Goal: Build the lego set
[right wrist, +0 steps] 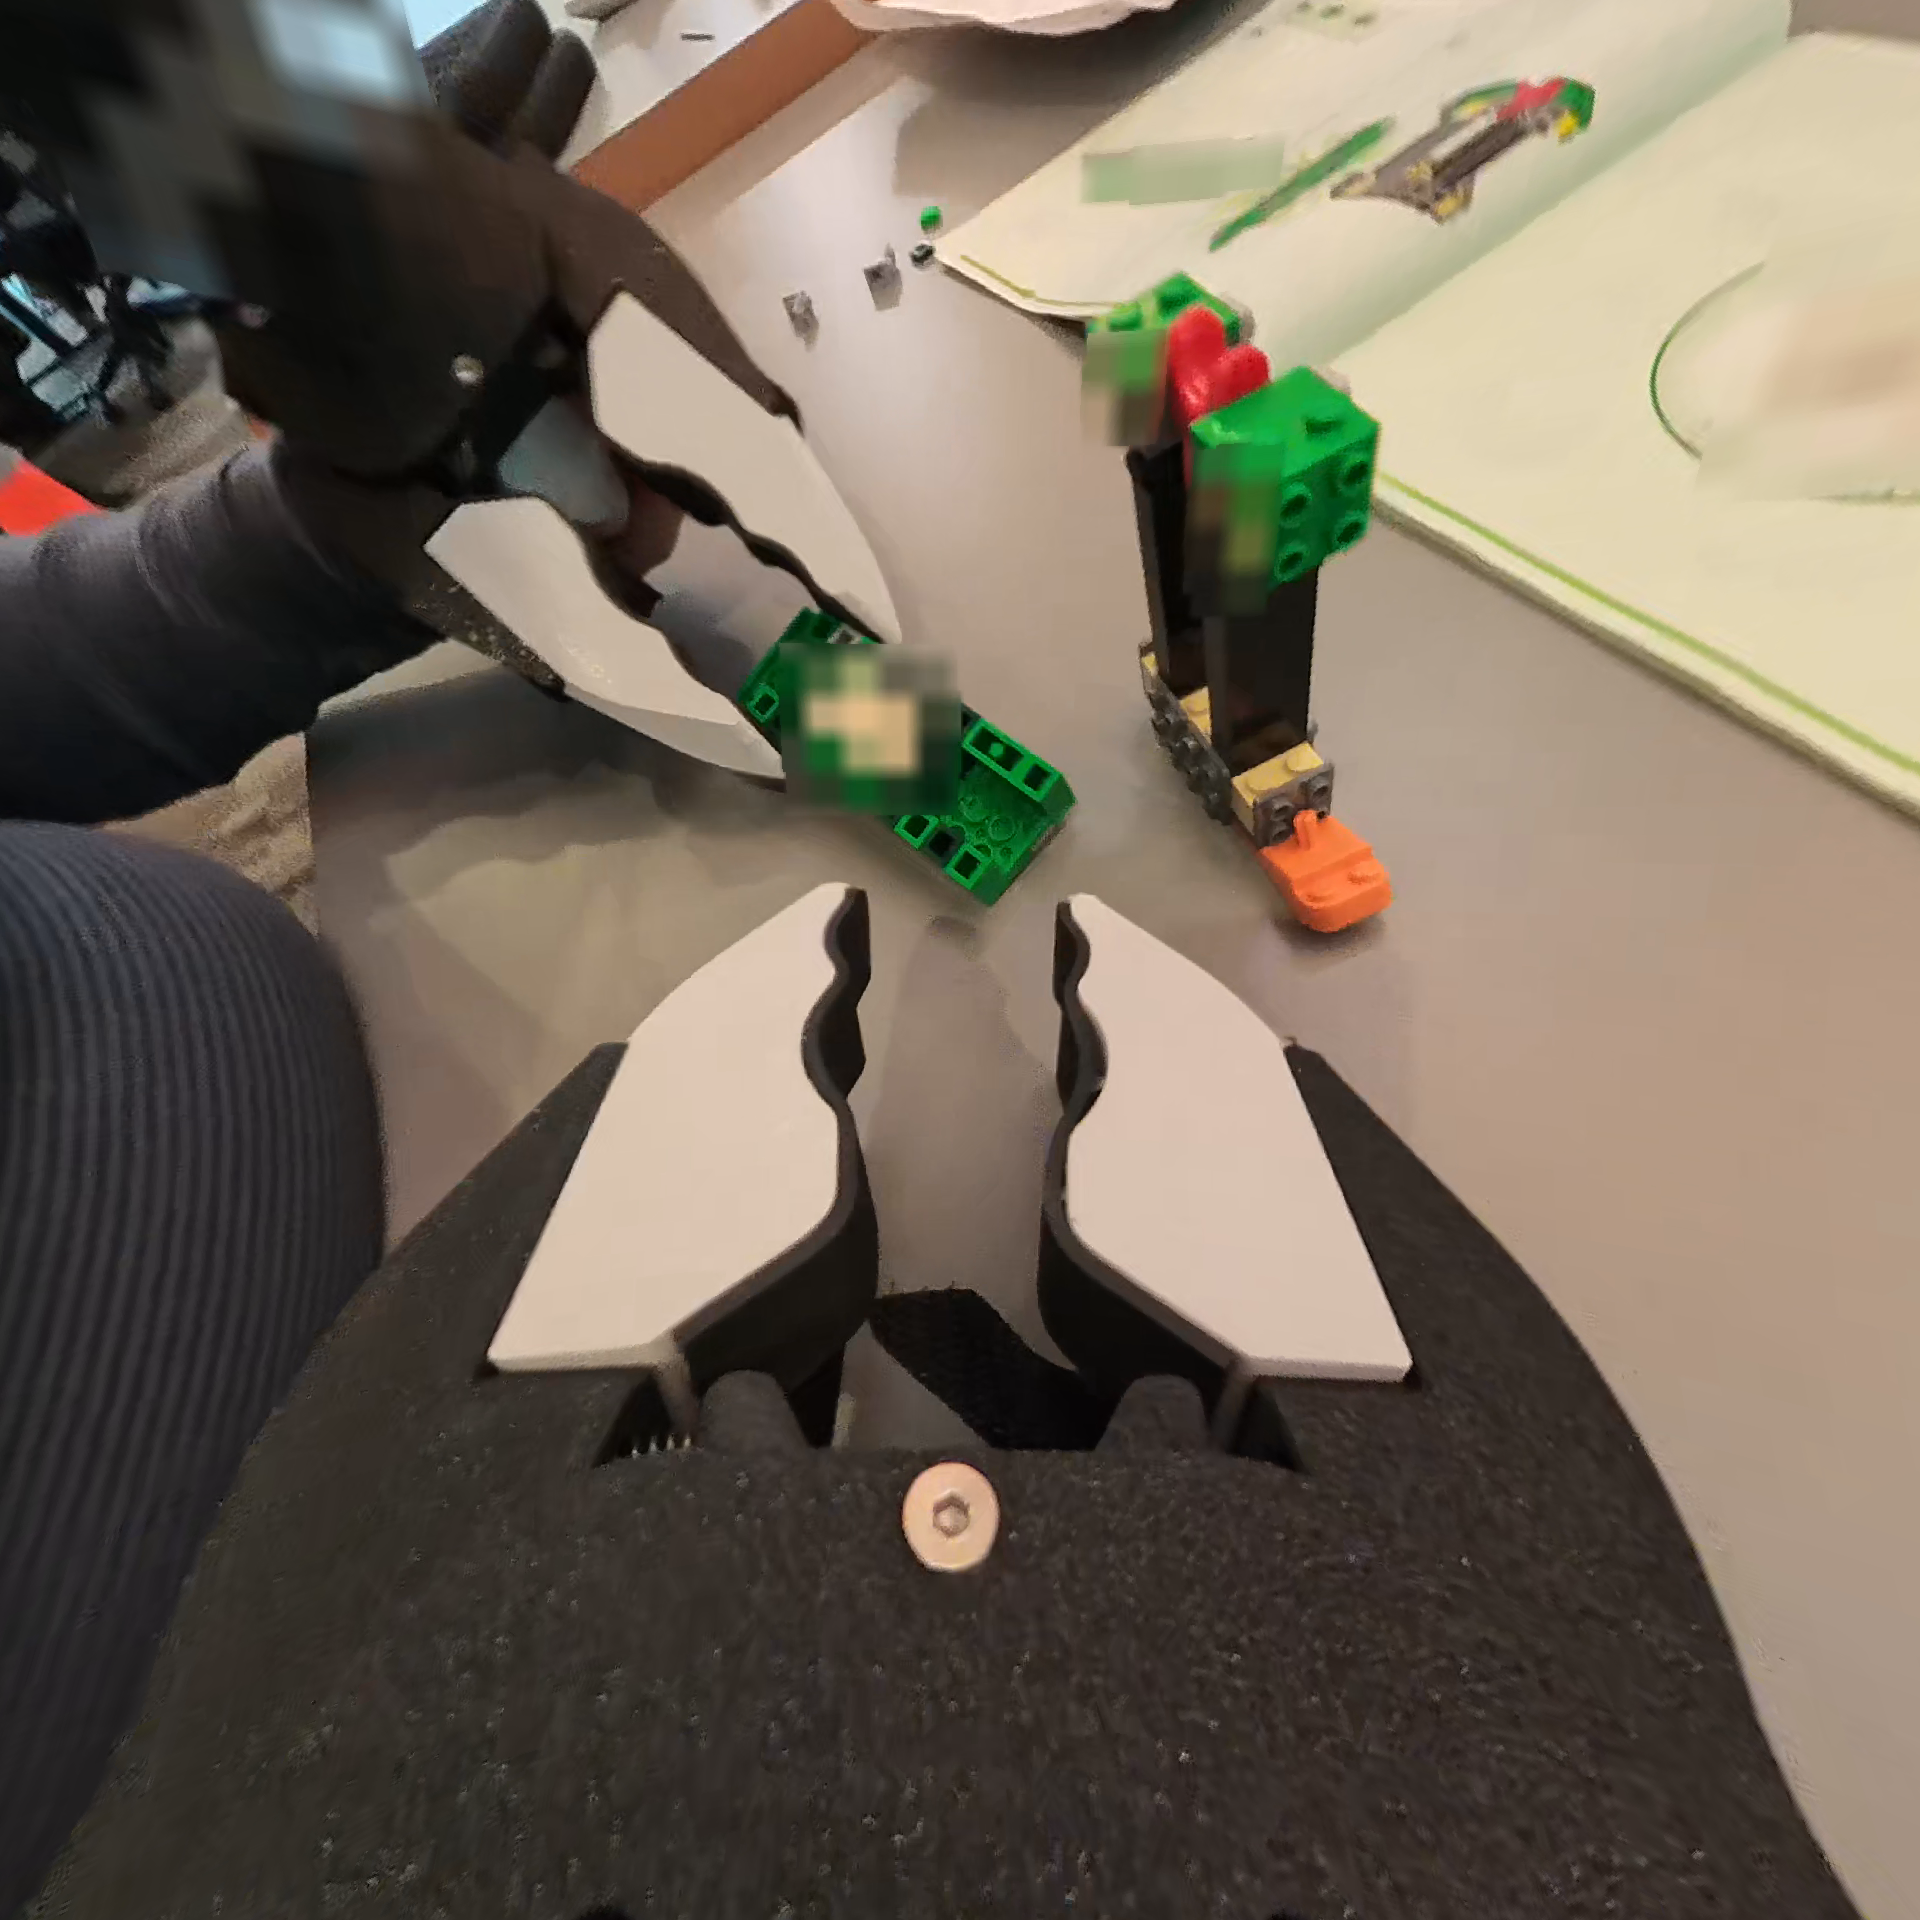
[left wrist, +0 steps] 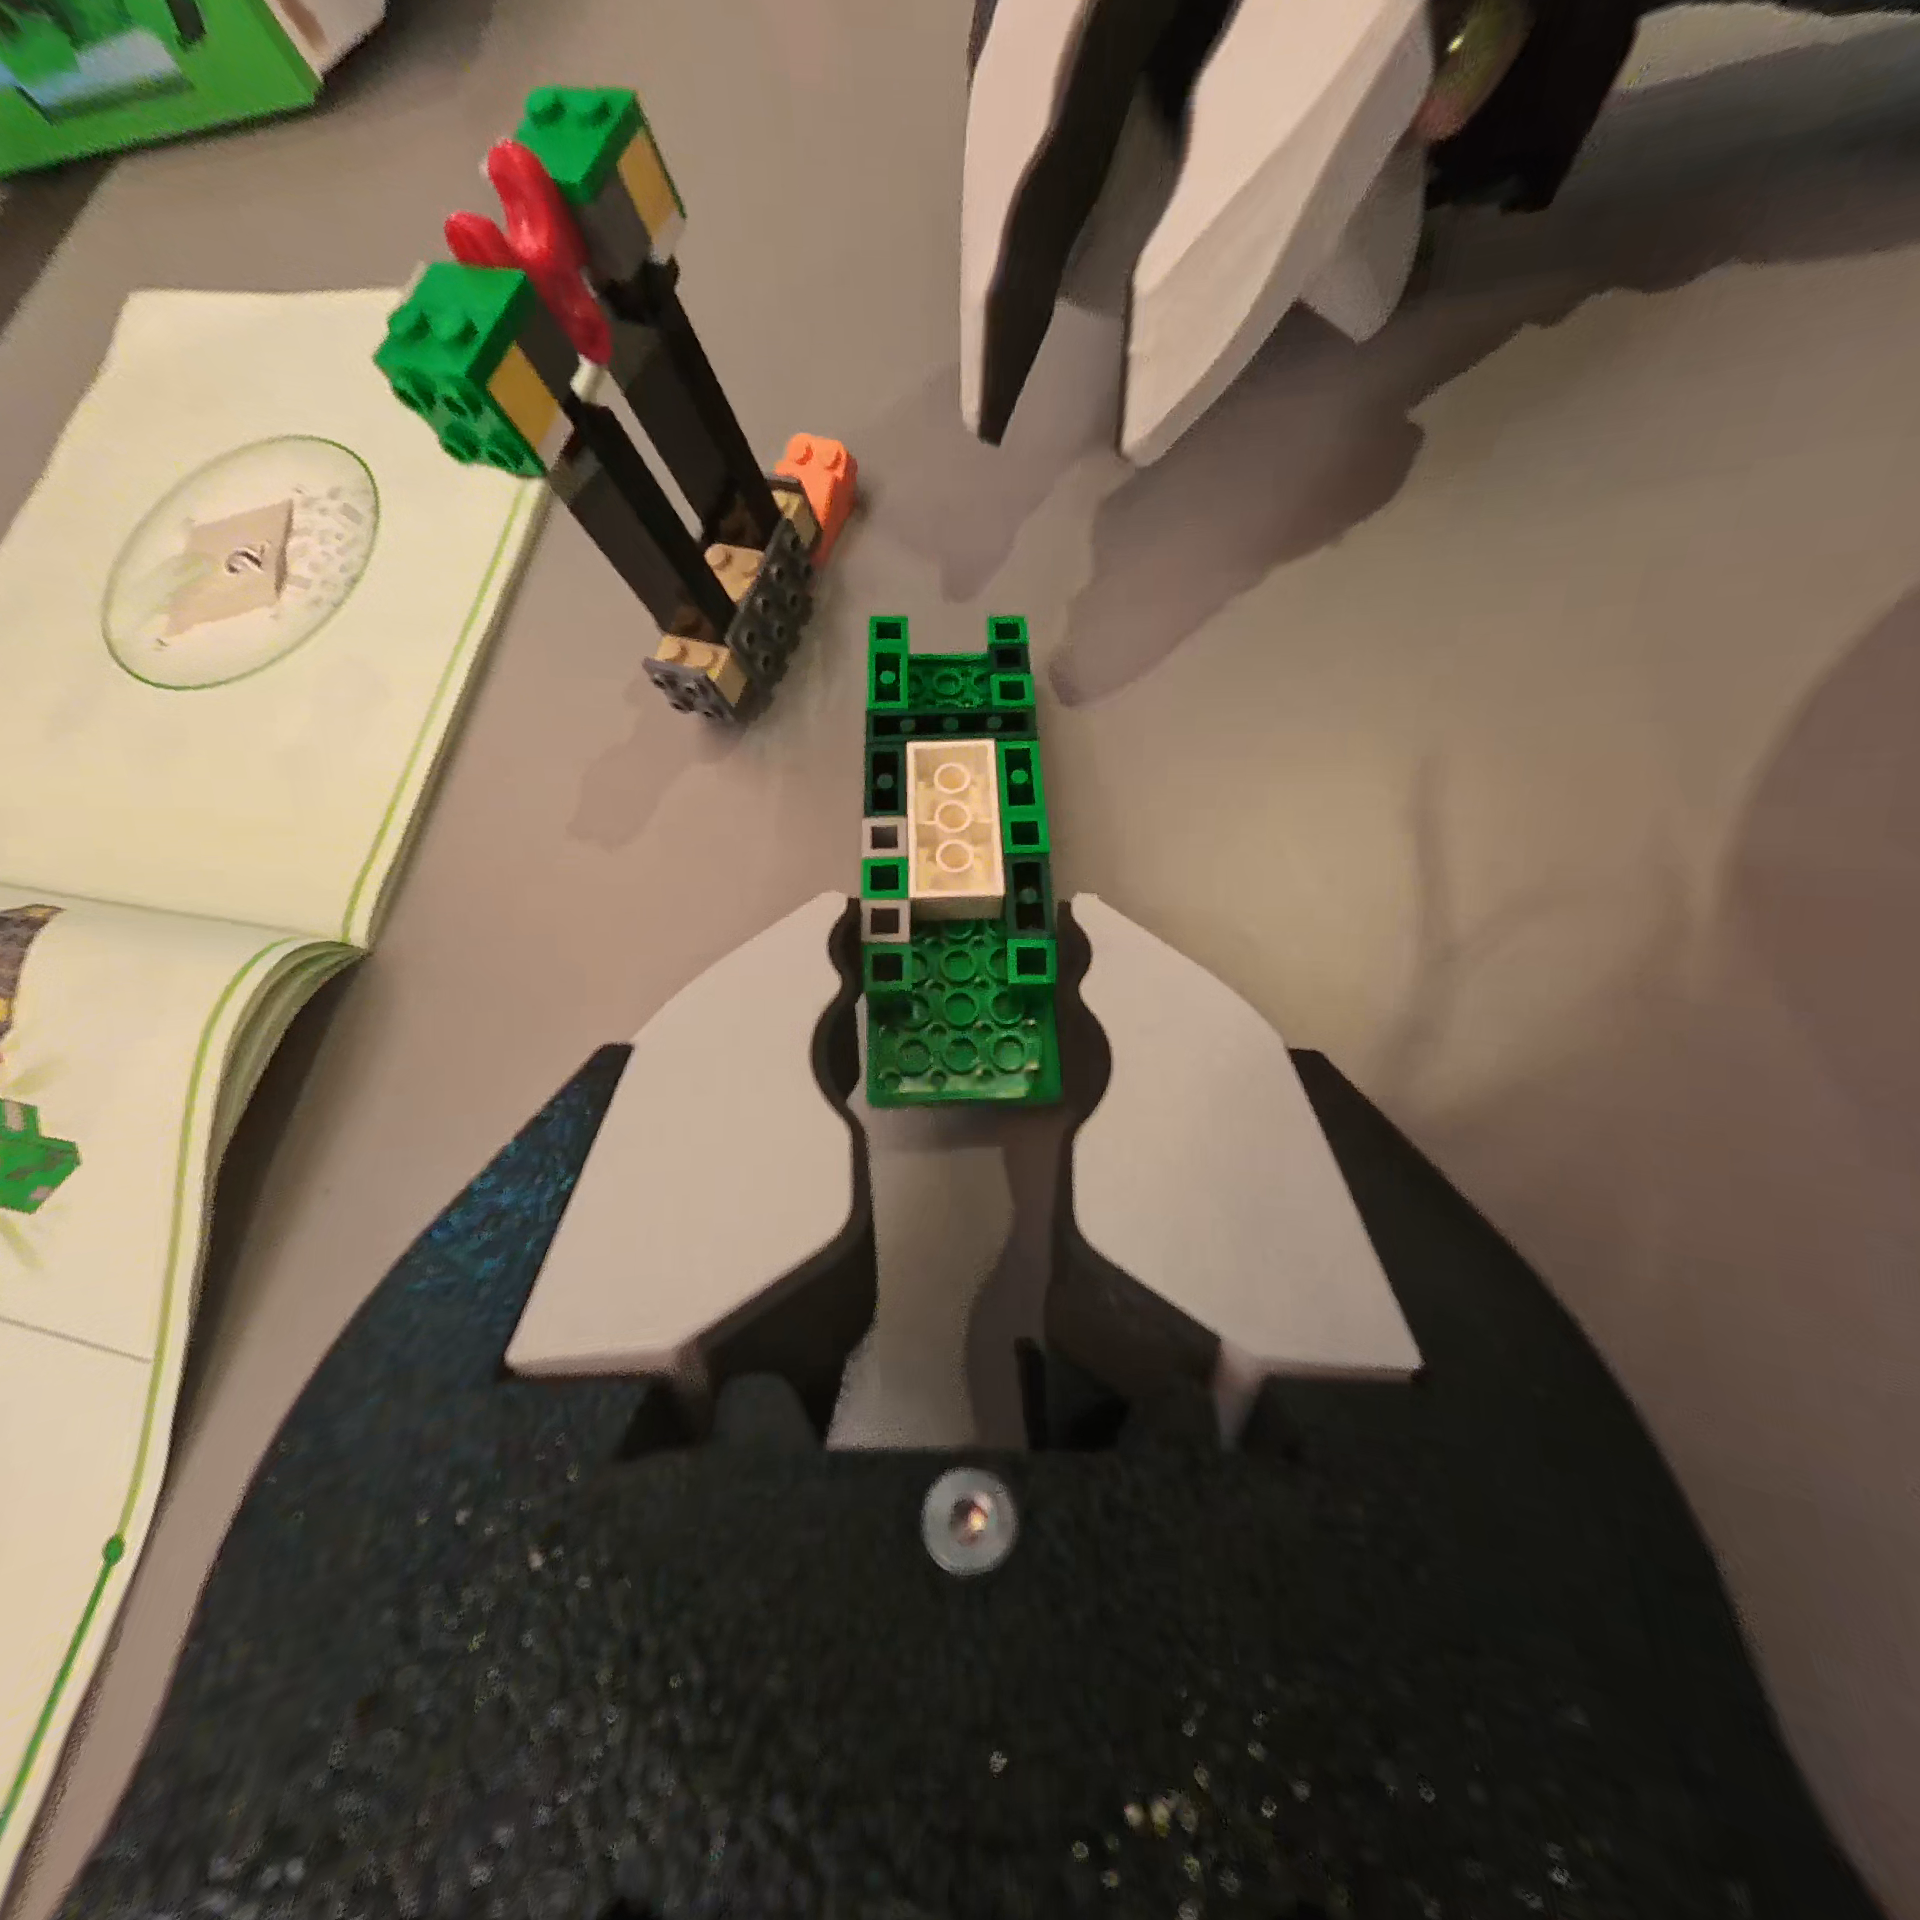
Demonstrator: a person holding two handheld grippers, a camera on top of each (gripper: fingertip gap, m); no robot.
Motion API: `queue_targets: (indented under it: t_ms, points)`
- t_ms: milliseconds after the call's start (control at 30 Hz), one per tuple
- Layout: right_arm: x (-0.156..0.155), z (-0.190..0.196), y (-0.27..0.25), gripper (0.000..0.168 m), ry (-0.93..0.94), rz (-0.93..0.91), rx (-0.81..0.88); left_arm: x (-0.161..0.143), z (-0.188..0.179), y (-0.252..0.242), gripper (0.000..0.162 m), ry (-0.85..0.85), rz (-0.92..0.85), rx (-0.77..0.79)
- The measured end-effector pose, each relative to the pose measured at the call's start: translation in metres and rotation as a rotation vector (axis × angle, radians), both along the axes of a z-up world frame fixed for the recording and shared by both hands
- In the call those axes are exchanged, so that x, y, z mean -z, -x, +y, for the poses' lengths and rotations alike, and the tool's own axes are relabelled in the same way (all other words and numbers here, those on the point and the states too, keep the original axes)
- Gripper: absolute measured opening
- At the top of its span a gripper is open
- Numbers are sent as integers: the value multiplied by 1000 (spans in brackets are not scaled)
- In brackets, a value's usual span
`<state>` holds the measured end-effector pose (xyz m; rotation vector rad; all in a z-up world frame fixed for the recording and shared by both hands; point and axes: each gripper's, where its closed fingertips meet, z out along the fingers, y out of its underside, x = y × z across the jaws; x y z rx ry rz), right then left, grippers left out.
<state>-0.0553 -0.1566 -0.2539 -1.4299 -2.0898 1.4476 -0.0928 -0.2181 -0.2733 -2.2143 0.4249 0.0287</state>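
Note:
A green lego assembly (left wrist: 956, 997), upside down with a white brick (left wrist: 954, 831) set in it, lies low over the grey table. My left gripper (left wrist: 961, 909) is shut on its near end, one finger on each side. The right wrist view shows the same grip (right wrist: 831, 701) on the assembly (right wrist: 997, 821). My right gripper (right wrist: 958, 902) is open and empty, just short of the assembly's free end. It also shows in the left wrist view (left wrist: 1060, 436), beyond the assembly. A tall black assembly (left wrist: 665, 447) (right wrist: 1247, 644) with green cubes, a red piece and an orange piece at its foot stands beside them.
An open instruction booklet (left wrist: 208, 727) (right wrist: 1621, 436) lies beside the tall assembly. A green box (left wrist: 135, 94) sits at the far left corner. A few small loose pieces (right wrist: 881, 275) lie near the booklet's far edge. A person's sleeved arm (right wrist: 156, 1091) fills the left of the right wrist view. The gap from one gripper's tips to the other's is roughly 8 centimeters.

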Motion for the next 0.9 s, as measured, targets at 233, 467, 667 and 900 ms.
queue_targets:
  t_ms: [233,467,667,900]
  points:
    - [-2,-8,8,29,234,-111,45,-4,-3,-1,34,-93,86,43]
    - [-7,-11,15,28,323,-138,39,-23,-3,-6,34,-235,109,92]
    - [-14,-21,12,25,450,-174,-13,-40,-5,-19,34,-359,87,161]
    - [-22,-23,7,24,563,-199,-39,-57,-7,-23,33,-453,69,181]
